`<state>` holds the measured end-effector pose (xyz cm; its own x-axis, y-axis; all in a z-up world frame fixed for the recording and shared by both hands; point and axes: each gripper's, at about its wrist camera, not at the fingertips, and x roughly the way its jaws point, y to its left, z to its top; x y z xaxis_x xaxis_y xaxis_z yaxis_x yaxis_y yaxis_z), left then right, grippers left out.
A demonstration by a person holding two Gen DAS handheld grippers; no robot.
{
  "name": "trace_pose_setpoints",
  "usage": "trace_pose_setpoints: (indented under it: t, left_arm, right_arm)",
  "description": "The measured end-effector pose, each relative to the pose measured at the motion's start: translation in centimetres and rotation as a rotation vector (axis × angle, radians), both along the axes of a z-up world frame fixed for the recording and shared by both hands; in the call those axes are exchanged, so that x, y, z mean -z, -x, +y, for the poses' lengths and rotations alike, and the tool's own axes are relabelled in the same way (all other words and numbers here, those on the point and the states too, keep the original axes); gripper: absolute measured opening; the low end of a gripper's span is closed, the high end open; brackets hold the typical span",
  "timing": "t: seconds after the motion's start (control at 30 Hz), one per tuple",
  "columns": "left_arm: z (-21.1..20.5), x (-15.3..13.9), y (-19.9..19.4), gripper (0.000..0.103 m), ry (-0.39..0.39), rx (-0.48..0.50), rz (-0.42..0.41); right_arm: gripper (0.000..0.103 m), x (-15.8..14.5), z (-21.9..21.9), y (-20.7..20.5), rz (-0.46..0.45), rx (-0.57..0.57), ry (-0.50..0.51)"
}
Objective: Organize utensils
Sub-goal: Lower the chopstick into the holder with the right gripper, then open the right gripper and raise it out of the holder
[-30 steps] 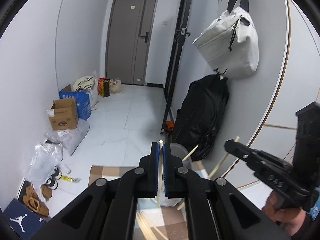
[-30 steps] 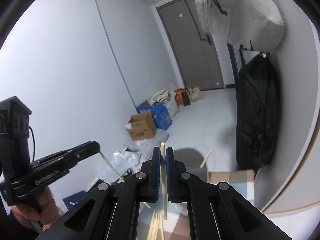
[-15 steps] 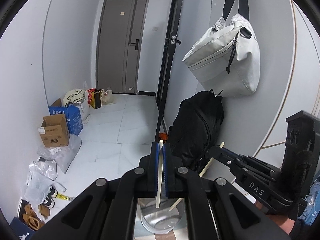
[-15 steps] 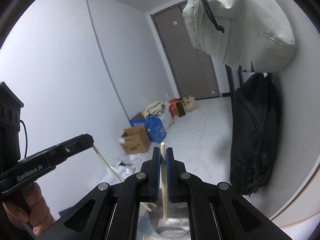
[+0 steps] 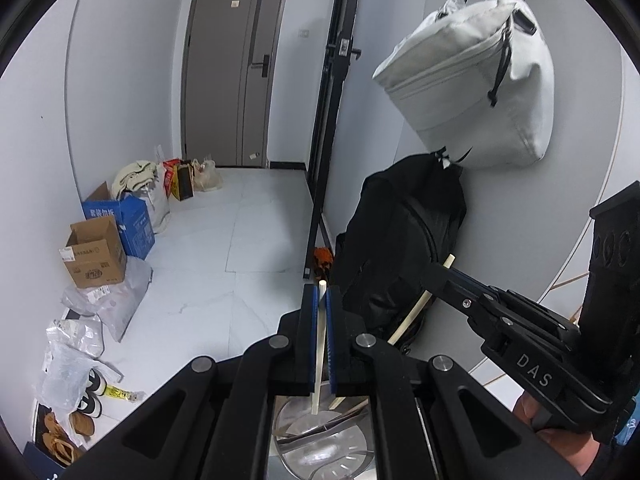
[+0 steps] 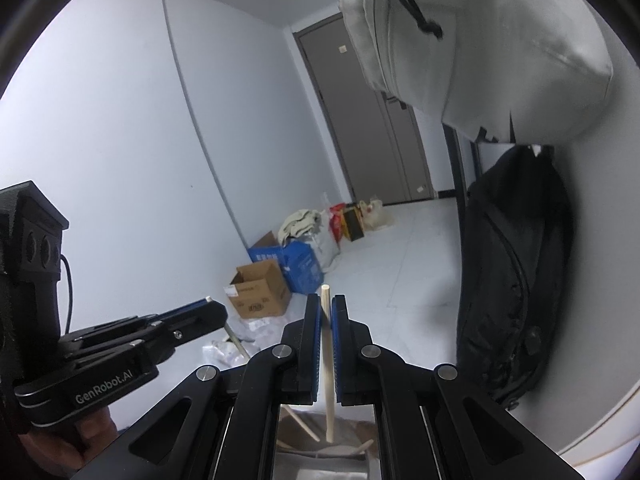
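My left gripper (image 5: 321, 300) is shut on a pale wooden chopstick (image 5: 319, 344) that hangs nearly upright over a shiny metal utensil holder (image 5: 320, 440). My right gripper (image 6: 326, 308) is shut on a second chopstick (image 6: 328, 372), also upright, its lower tip above the same metal holder (image 6: 324, 464). In the left wrist view the right gripper (image 5: 438, 270) comes in from the right with its chopstick (image 5: 416, 312) slanting down. In the right wrist view the left gripper (image 6: 208, 314) comes in from the left with its chopstick (image 6: 236, 340).
A black backpack (image 5: 400, 248) and a grey bag (image 5: 472, 92) hang on the right wall. Cardboard boxes (image 5: 94, 252), plastic bags (image 5: 104, 304) and shoes (image 5: 64, 436) lie along the left wall. A door (image 5: 236, 64) closes the hallway's far end.
Both grippers have tilted up and moved over the metal holder, each still gripping its chopstick. The holder has come into view below the fingers.
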<state>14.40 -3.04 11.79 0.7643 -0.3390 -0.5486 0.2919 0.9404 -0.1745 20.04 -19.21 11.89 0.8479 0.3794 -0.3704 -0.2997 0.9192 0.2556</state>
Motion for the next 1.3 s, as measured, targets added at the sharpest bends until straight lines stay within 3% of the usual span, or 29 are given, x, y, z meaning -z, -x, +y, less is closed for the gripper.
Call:
trace_pose_setpoints:
  t: [0.53,0.67,0.87,0.97,1.23,1.3]
  left_arm:
    - [-0.4,2.8,-1.1,0.000,0.021,0.044,0.026]
    - [-0.5,3.3,-1.5,0.000,0.035,0.100,0.064]
    - [-0.8,3.6,-1.8,0.001,0.016,0.153,0.119]
    - [-0.5,3.4,-1.5,0.002,0.001,0.128,0.128]
    - [1.1,3.3,0.1,0.022,0.017,0.047,0.130]
    - [1.4,3.2,0.8,0.032,0.011,0.029,0.119]
  right_arm:
    - [0.004,3.5,0.4,-1.1,0.043,-0.028,0.052]
    - [0.005,4.5,0.7,-1.1,0.067,-0.052,0.066]
    - [0.010,5.5,0.0,-0.5,0.105,-0.064,0.029]
    - [0.021,5.5,-1.1,0.1,0.115,-0.052,-0.006]
    - [0.036,5.5,-3.4,2.1,0.142,0.009,-0.071]
    - [0.039,5.5,-3.4,2.9,0.141,0.018,-0.072]
